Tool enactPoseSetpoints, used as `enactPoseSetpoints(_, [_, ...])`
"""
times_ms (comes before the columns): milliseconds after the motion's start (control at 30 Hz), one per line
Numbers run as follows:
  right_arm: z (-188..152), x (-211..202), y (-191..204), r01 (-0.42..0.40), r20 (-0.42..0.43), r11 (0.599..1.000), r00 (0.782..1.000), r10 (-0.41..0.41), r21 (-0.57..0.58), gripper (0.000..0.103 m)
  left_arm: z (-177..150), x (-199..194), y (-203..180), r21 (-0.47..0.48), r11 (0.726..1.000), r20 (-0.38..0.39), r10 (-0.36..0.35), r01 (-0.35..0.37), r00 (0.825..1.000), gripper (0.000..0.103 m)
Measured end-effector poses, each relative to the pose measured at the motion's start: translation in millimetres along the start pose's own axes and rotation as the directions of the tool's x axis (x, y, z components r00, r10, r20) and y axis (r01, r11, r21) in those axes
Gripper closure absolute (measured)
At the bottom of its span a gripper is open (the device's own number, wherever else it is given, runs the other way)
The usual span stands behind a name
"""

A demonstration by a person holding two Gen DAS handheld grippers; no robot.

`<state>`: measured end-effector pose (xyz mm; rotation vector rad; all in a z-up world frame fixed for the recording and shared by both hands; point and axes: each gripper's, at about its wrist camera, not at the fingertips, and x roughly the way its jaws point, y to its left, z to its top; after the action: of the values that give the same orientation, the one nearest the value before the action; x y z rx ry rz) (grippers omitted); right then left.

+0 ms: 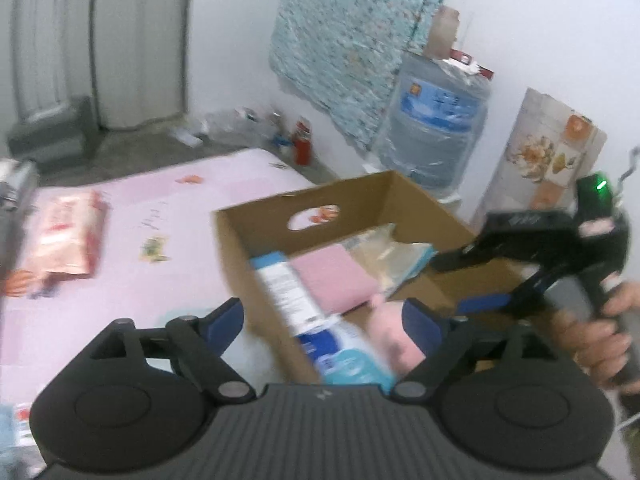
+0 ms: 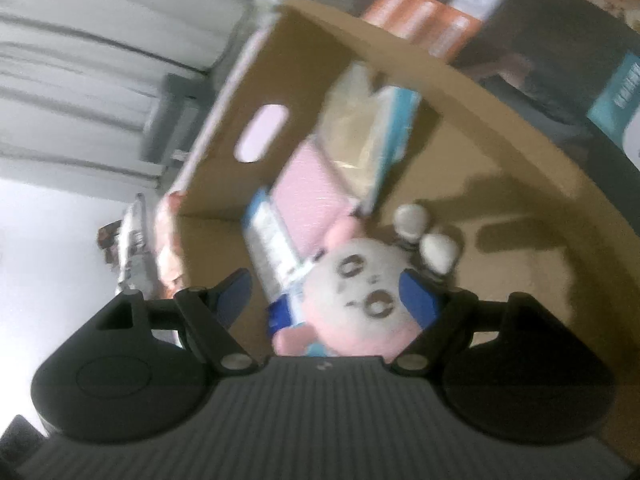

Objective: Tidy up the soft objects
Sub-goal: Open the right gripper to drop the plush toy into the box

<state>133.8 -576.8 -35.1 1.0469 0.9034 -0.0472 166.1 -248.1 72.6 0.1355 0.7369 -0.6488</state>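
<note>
A: Ahead of the left gripper [image 1: 324,320], fingers spread wide, nothing between them. The cardboard box [image 1: 248,248] has its near wall running straight between the two pads; left pad sits outside that wall, right pad inside.

B: And the right gripper [image 2: 328,300]?

A: Also wide, gripping nothing. The pink plush toy [image 2: 360,292] lies between its fingers, nearer the right pad — whether it touches that pad I cannot tell, the frame is blurred. Toy rests on the box floor, face up.

B: Room to move in there?

A: Beyond the toy, left of centre, a blue-and-white pack [image 2: 272,240] leans along the wall, a pink folded cloth [image 2: 308,184] beside it, a clear bag with beige contents [image 2: 360,128] farther back. To the right of the toy the box floor is bare brown card. Two small white rounded pieces [image 2: 424,236] stand just past the toy; what they are I can't make out. An oval handle hole [image 2: 262,132] is in the far-left wall.

B: The surface?

A: Pink mattress [image 1: 120,280] under the box. Off to the left of the left gripper, well apart from the box, a pink-and-white pack [image 1: 64,236] lies flat. Past the box: a water jug [image 1: 436,124] against a white wall, a patterned teal sheet [image 1: 348,40] hanging above it.
</note>
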Motion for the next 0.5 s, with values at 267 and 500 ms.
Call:
enactPoseSetpoints(267, [-42,-21,64,-0.126,0.004,0.978,0.992,0.128,-0.165,0.02,-45,-60,33,-0.03,0.986,0.09,0.167,-0.165,0.982,0.012])
enactPoseSetpoints(500, [-98,10,129,-0.262,-0.123,0.93,0.964,0.238,-0.258,0.019,-88,-101,80,-0.075,0.945,0.095,0.325,-0.318,0.941,0.012])
